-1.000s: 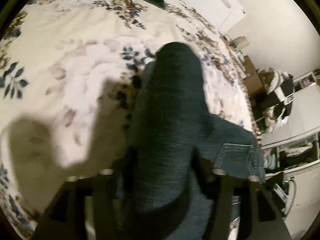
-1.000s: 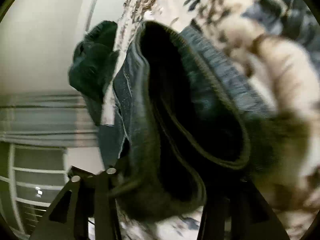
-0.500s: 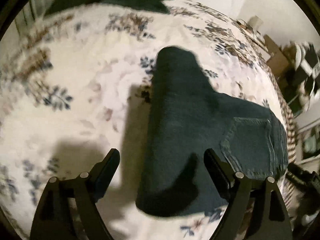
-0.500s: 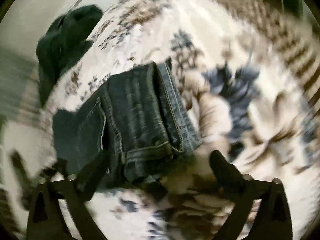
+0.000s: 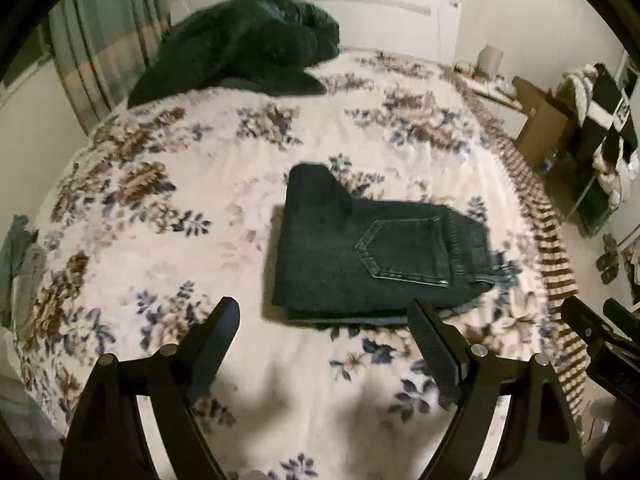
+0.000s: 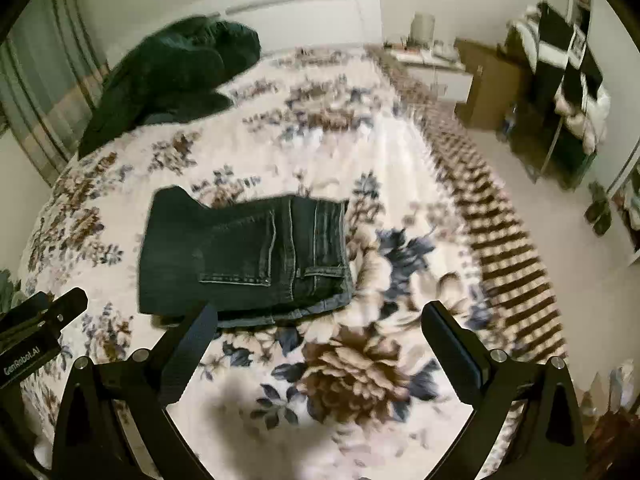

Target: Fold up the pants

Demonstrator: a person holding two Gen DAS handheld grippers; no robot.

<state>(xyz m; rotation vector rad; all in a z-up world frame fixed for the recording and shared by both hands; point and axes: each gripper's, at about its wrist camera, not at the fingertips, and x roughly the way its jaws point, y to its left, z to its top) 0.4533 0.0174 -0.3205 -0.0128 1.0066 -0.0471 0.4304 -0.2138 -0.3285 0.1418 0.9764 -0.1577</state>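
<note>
Dark blue jeans [image 5: 360, 248] lie folded into a compact rectangle on the floral bed cover [image 5: 160, 240], back pocket up. They also show in the right wrist view [image 6: 240, 256]. My left gripper [image 5: 324, 320] is open and empty, held above the bed just short of the jeans' near edge. My right gripper [image 6: 316, 320] is open and empty, nearer than the jeans and off to their right. The left gripper's body [image 6: 36, 332] shows at the left edge of the right wrist view.
A heap of dark green clothing [image 5: 248, 44] lies at the head of the bed, by a curtain [image 5: 100, 52]. Past the bed's striped right edge [image 5: 548, 240] stand a cardboard box [image 5: 540, 128] and shelves with clutter [image 5: 600, 120].
Both grippers opened and let go of the jeans, then drew back and up. The jeans now lie folded flat on the bed.
</note>
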